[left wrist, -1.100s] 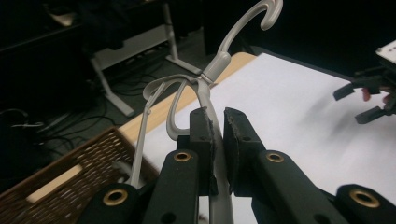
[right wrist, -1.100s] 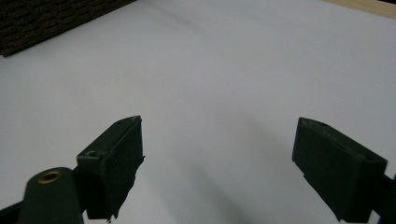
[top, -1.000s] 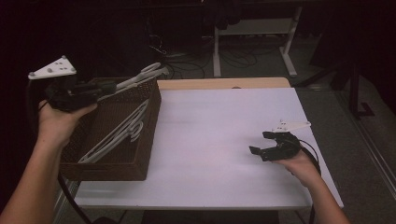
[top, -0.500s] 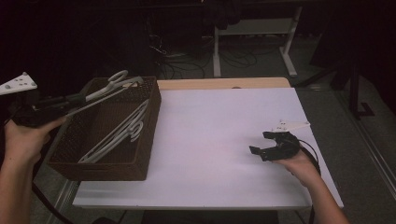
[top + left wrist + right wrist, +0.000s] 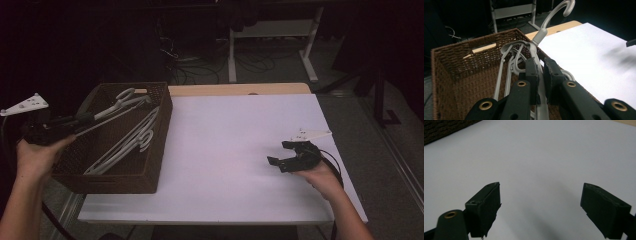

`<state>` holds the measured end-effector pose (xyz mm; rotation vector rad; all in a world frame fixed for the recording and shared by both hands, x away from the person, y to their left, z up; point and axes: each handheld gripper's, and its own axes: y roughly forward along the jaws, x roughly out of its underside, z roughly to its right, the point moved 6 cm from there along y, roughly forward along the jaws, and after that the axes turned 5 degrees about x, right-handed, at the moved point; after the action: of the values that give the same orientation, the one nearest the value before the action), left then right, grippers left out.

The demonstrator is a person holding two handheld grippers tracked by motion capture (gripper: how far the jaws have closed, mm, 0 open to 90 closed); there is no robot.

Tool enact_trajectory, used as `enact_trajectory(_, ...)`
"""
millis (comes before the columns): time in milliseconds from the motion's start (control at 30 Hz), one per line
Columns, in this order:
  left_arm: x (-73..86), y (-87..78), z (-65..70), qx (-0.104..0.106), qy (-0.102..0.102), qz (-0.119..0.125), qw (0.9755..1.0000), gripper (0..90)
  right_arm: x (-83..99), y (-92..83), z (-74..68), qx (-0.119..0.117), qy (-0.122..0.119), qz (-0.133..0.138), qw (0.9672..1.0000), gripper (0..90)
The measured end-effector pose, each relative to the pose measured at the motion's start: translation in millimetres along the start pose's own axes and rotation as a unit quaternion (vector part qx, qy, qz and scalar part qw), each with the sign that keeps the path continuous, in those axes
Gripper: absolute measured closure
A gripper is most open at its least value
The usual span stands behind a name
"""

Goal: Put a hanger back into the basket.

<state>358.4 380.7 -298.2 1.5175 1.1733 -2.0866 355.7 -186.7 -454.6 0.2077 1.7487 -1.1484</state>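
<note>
The grey hanger (image 5: 537, 53) sits clamped in the left gripper (image 5: 541, 75) above the basket (image 5: 107, 175). Lower it slowly, probably hook-first, among the others. The right gripper (image 5: 286, 154) rests wide open and empty.

White sheet (image 5: 235, 150) covers tabletop; metal stand (image 5: 272, 35), cables (image 5: 182, 55) behind.

The room is dim, its far side almost black, and the light falls mostly on the table (image 5: 240, 150), whose white top has a strip of pale wood (image 5: 240, 89) along its far edge. Beyond it stands a white metal frame (image 5: 272, 35) on splayed feet, with a tangle of dark cables (image 5: 185, 62) lying on the grey floor (image 5: 380, 150) beside it. A dark stand (image 5: 382, 95) rises at the right.
</note>
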Motion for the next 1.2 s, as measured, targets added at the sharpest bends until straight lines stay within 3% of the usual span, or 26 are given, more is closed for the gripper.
enact_trajectory(200,8.6,30.6,-6.3,0.02,-0.008,0.0,0.9998,82.7,1.0,0.8,0.6,0.001,0.0,-0.002,1.0,15.3)
enact_trajectory(367,21.0,48.1,-14.3,0.027,-0.018,-0.019,0.9993,82.6,2.0,1.0,1.1,0.0,0.0,-0.004,1.0,15.3)
enact_trajectory(533,30.6,45.7,-19.8,0.032,-0.035,-0.036,0.9982,82.4,2.8,0.9,2.0,0.0,0.001,-0.005,1.0,15.3)
enact_trajectory(767,44.4,45.7,-20.7,0.032,-0.035,-0.082,0.9955,81.1,2.0,2.0,0.2,-0.002,-0.002,-0.006,1.0,15.3)
enact_trajectory(833,43.2,45.0,-22.1,0.024,-0.035,-0.074,0.9964,75.2,1.9,2.0,0.3,-0.002,-0.001,-0.006,1.0,15.3)
enact_trajectory(967,37.4,45.5,-20.4,0.032,-0.04,-0.059,0.9969,62.1,2.0,1.6,0.5,-0.002,-0.001,-0.005,1.0,15.3)
enact_trajectory(1100,26.2,50.1,-5.4,0.058,-0.034,-0.044,0.9968,49.6,1.7,-0.1,1.7,-0.002,0.002,-0.003,1.0,15.3)
enact_trajectory(1200,17.1,58.2,13.1,0.076,-0.014,-0.039,0.9962,41.3,0.9,-1.8,2.8,-0.002,0.002,0.0,1.0,15.3)
